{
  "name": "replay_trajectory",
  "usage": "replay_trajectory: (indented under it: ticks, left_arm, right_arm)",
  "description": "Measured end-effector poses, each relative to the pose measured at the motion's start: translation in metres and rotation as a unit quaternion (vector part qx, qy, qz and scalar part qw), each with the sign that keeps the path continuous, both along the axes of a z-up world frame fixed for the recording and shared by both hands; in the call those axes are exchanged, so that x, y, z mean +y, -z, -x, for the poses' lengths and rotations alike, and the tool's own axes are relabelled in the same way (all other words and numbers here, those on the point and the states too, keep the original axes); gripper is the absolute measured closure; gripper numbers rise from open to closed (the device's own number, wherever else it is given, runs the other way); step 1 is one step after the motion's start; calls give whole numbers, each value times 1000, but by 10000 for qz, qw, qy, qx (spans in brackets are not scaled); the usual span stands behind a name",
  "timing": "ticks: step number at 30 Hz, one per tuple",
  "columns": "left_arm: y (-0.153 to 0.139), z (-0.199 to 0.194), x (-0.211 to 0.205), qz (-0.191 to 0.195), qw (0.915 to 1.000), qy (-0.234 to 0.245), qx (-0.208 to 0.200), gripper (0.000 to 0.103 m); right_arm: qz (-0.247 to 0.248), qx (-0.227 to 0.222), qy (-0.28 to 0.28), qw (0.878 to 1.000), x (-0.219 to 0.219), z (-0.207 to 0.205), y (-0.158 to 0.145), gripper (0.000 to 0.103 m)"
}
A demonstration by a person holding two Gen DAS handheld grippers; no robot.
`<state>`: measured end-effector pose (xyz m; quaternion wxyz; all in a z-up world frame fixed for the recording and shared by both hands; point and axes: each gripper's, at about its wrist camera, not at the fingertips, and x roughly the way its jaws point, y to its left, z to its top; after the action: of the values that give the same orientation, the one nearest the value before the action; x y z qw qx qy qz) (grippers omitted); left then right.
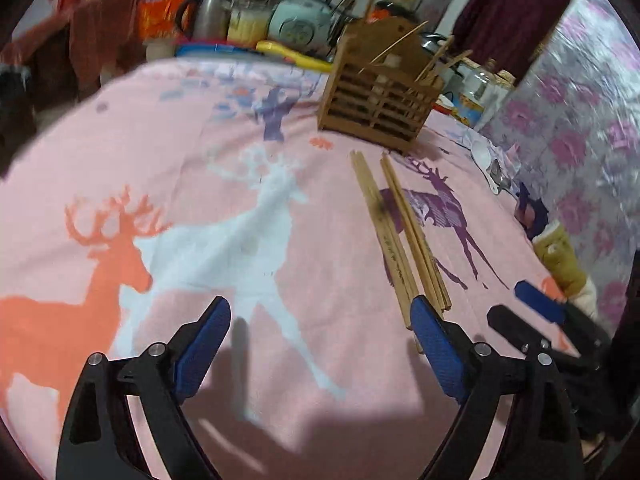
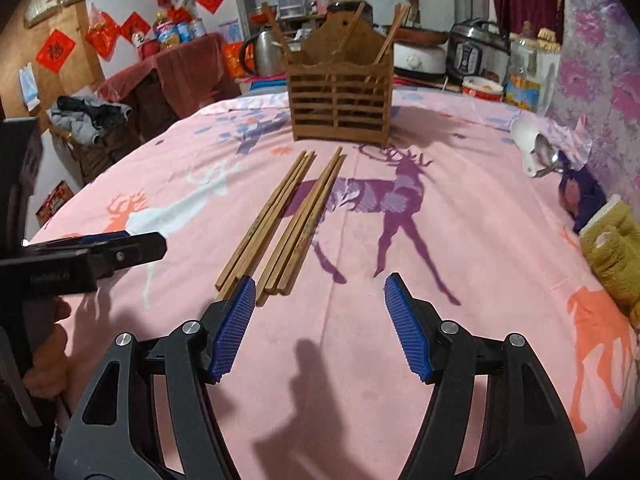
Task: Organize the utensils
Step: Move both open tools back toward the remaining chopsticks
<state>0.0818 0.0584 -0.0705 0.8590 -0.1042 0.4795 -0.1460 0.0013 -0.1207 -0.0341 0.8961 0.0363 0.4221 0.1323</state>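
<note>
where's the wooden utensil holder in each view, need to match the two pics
Left wrist view: the wooden utensil holder stands upper right of centre on the pink cloth, beyond the far ends of the chopsticks.
Right wrist view: the holder stands top centre, straight beyond the chopsticks.
Shared landmark: the purple deer print just in front of the holder, beside the chopsticks.

both views ride low over the tabletop (image 2: 460, 240), tilted down and facing the wooden rack (image 2: 340, 96) at its far side. the left wrist view sits to the left, with the chopsticks (image 1: 400, 232) off to its right. the right wrist view sits nearer centre, the chopsticks (image 2: 288, 220) ahead. both share rack, chopsticks and deer cloth (image 1: 200, 208).
</note>
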Motion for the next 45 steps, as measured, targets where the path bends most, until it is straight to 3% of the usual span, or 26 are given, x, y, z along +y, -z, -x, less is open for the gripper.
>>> replay_trajectory:
  ticks: [5,14,17,18,21,23,28,32,36,38,40,42,45]
  left_arm:
    - [4,-6,9,259,9994,-155,184,13]
    - [5,-6,3,100,9998,-104,157,13]
    - [5,-6,3,95,9998,-96,160,13]
    - [5,-6,3,93,9998,-89,163,13]
    - [6,-5,-1,59,9999,35,154,13]
    - [5,-2,-10,-59,9996,237,106,13]
    - [3,10,-38,-452,9948,911,-98,13]
    - [7,16,-58,-768,9865,1440,-109,13]
    - [16,13,-74,-1282,9788,1594,-54,13]
    - [18,6,-74,-1592,9776,1373,-102,13]
    - [18,-4,-62,-1669,9816,921,-84,13]
    - [14,-14,-38,-1455,9887,358,3,13]
    - [9,-22,-1,-750,9968,-238,137,14]
  right_arm:
    - [-17,271,-437,9987,10,-2,7,43]
    - [465,680,-777,9936,34,-10,22,53]
    - [534,670,-216,9961,19,-20,22,58]
    - [441,710,-12,9965,10,-23,23,65]
    - [-73,644,350,9973,-18,-21,20,66]
    - [-136,456,423,9980,-23,-16,13,66]
    - [-34,481,344,9982,-18,-17,14,65]
    - [-220,622,525,9964,-29,-22,19,65]
    - [-412,748,664,9941,-37,-24,22,65]
    - [-430,782,678,9937,-38,-25,23,65]
    - [-426,782,695,9936,-38,-25,23,65]
    - [-437,767,728,9934,-39,-25,23,65]
    - [-461,766,749,9932,-40,-26,23,65]
